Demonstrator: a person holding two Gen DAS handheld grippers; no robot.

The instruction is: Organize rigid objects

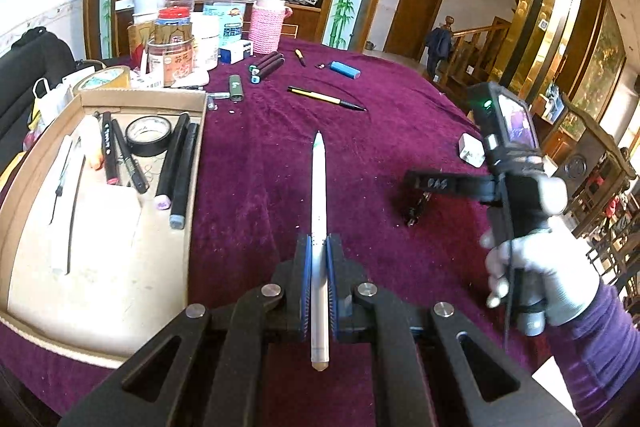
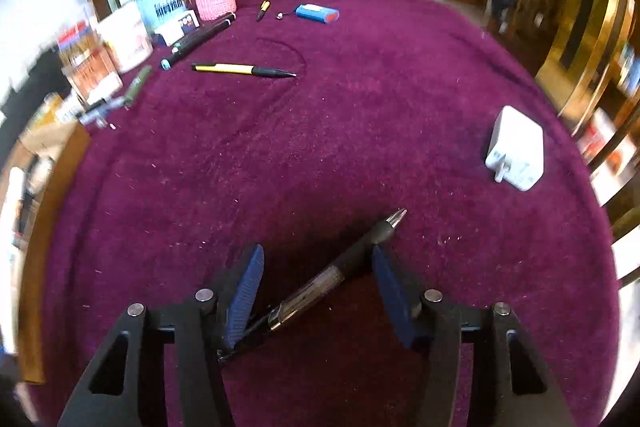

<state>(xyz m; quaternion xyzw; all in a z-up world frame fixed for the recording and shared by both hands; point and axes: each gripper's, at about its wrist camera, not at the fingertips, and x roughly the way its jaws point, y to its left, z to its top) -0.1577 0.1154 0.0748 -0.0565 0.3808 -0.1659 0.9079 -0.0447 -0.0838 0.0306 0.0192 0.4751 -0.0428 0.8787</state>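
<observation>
My left gripper [image 1: 319, 247] is shut on a white pen [image 1: 319, 195], held lengthwise above the purple tablecloth [image 1: 400, 131], right of the cardboard box [image 1: 196, 163]. The box holds markers [image 1: 179, 171], a tape roll [image 1: 149, 135] and white items. My right gripper [image 2: 318, 267] is open, its blue pads either side of a black pen [image 2: 340, 275] that lies slantwise between them on the cloth. In the left wrist view the right gripper [image 1: 424, 187] hovers low over that pen [image 1: 416, 211].
On the cloth lie a yellow-black pen [image 2: 240, 69], a white charger [image 2: 516, 151], a blue lighter-like item [image 2: 318, 14], dark markers [image 1: 266, 67] and a green item [image 1: 236, 87]. Jars [image 1: 174, 45] and a pink-sleeved bottle [image 1: 266, 25] stand at the far left.
</observation>
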